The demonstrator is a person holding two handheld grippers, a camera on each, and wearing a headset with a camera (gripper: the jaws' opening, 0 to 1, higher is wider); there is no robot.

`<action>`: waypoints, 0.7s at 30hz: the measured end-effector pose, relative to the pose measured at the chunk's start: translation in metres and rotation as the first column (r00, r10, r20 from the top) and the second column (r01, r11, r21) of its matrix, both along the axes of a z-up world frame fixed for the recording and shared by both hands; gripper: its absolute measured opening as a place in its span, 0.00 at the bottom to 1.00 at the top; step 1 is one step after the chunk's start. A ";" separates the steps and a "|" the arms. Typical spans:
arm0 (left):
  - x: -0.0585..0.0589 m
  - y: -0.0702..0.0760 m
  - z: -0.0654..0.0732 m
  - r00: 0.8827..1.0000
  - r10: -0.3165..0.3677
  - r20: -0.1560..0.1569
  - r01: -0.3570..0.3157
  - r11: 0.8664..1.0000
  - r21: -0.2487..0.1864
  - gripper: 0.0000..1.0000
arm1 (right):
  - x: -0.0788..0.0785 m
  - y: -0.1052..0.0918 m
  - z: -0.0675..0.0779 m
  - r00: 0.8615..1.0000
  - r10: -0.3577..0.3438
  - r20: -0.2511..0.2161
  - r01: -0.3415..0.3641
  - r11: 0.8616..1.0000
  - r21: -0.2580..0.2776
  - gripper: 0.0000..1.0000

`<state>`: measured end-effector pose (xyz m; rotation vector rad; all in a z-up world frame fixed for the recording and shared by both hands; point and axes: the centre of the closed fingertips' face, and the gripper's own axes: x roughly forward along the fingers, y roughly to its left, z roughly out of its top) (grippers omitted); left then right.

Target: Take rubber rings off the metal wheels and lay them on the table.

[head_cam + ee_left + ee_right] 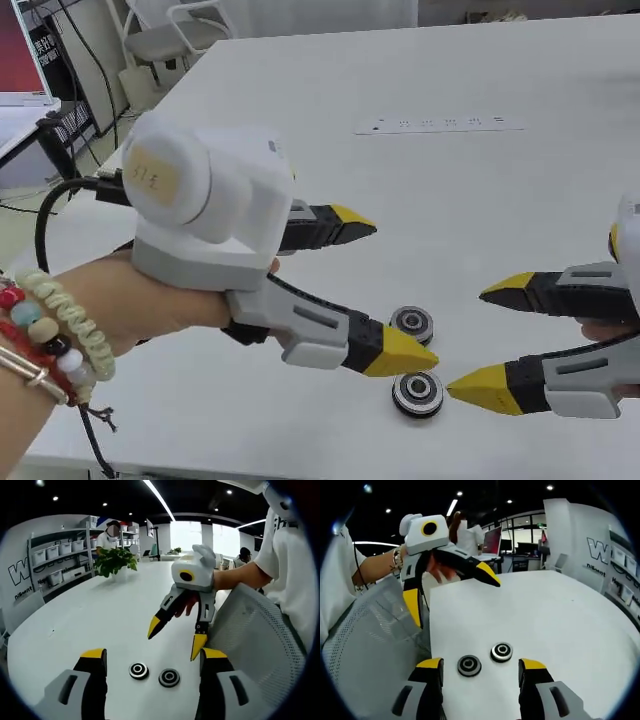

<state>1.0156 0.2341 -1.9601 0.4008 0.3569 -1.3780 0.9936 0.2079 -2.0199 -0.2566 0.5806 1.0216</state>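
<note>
Head view: wheels (417, 393) lie between left gripper (405, 293) and right gripper (465, 338).

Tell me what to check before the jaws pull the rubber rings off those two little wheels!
1. Left gripper jaws open: ok.
2. Right gripper jaws open: ok.
3. Near wheel and far wheel lie flat on the table: ok.
4. Wheels apart, not touching: ok.
5. Dark rings on both wheels: ok.
6. A wheel held steady by one gripper: not ok, no jaws touch a wheel.
</note>
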 end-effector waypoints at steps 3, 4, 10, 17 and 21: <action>0.001 -0.005 -0.006 1.000 -0.012 0.005 0.012 1.000 0.005 0.72 | -0.001 0.001 -0.005 1.000 0.011 0.002 -0.011 1.000 -0.009 0.55; 0.001 -0.006 -0.009 1.000 -0.016 0.006 0.016 1.000 0.010 0.71 | -0.002 0.001 -0.006 1.000 0.016 -0.002 -0.016 1.000 -0.012 0.54; -0.006 -0.004 -0.019 1.000 -0.019 -0.016 0.019 1.000 0.018 0.70 | -0.007 0.004 -0.012 0.999 0.036 -0.022 -0.037 0.999 -0.027 0.53; -0.010 0.000 -0.021 0.999 -0.006 -0.035 0.006 1.000 0.009 0.70 | -0.008 0.006 -0.010 0.999 0.027 -0.035 -0.027 1.000 -0.009 0.54; -0.012 0.003 -0.019 0.999 -0.001 -0.040 0.001 1.000 0.004 0.70 | -0.010 0.007 -0.010 0.999 0.033 -0.040 -0.034 0.999 -0.011 0.56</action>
